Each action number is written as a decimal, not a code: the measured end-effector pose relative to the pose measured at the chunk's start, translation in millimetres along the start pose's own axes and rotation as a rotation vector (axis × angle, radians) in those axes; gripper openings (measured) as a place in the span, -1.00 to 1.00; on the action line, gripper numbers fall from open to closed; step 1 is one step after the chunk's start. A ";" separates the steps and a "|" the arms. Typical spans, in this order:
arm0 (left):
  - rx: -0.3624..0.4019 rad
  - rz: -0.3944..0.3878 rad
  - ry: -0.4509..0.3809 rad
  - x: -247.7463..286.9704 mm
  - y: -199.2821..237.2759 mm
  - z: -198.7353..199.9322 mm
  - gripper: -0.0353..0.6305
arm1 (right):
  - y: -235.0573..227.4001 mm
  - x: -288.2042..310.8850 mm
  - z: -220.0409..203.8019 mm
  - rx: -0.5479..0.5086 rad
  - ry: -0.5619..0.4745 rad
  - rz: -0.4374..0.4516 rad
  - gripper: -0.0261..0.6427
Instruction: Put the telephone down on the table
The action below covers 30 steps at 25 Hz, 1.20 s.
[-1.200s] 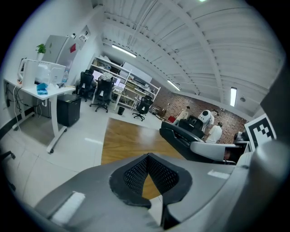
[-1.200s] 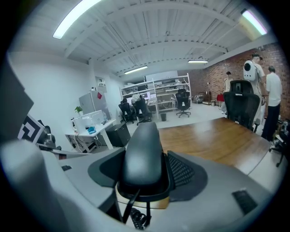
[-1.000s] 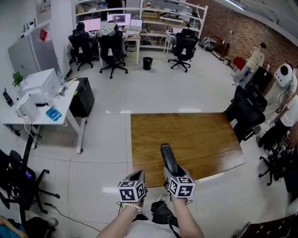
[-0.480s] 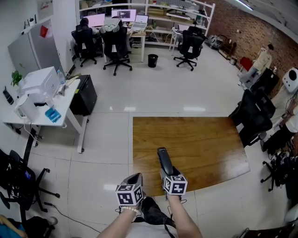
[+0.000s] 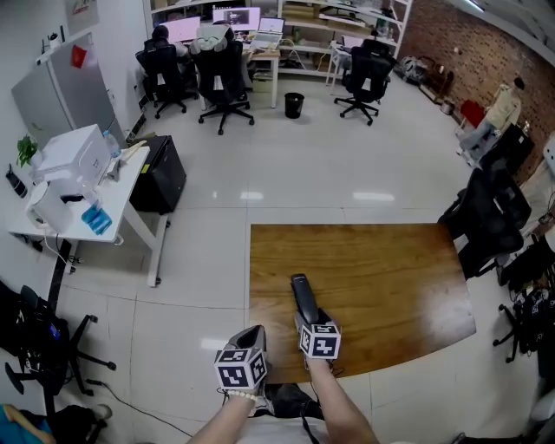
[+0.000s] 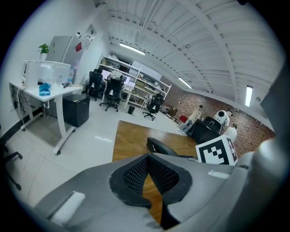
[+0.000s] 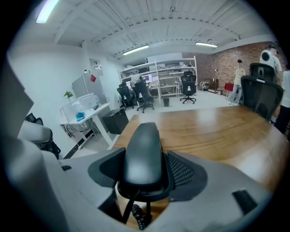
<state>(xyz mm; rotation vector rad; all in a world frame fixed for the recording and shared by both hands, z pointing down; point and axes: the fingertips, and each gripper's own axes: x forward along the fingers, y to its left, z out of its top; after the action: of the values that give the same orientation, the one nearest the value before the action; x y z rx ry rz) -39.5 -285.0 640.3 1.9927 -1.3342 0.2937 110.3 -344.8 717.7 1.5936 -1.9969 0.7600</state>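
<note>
The right gripper (image 5: 307,317) clamps a black telephone handset (image 5: 300,292), its coiled cord (image 7: 140,218) dangling below, over the near edge of a wooden table (image 5: 390,269). Just beside it, the left gripper (image 5: 254,335) holds nothing, its jaw tips pressed together at the table's near-left corner.

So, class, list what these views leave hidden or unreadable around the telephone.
Right gripper view: the cord is cut off by the right gripper's body and the bottom edge; where it leads is unseen.
Head view: the telephone's rear end hides behind the marker cube.
Head view: the handset covers any gap above the table.
Head view: the monitors are too small to read.
</note>
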 end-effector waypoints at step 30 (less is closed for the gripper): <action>-0.076 0.032 0.065 4.2 12.8 -29.3 -0.94 | 0.6 43.7 -53.9 -0.037 0.095 -0.023 -0.02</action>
<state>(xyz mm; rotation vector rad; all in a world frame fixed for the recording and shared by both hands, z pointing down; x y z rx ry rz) -43.3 -271.3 669.3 1.8849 -1.3179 0.3146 101.4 -339.5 786.3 1.5278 -1.9113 0.7715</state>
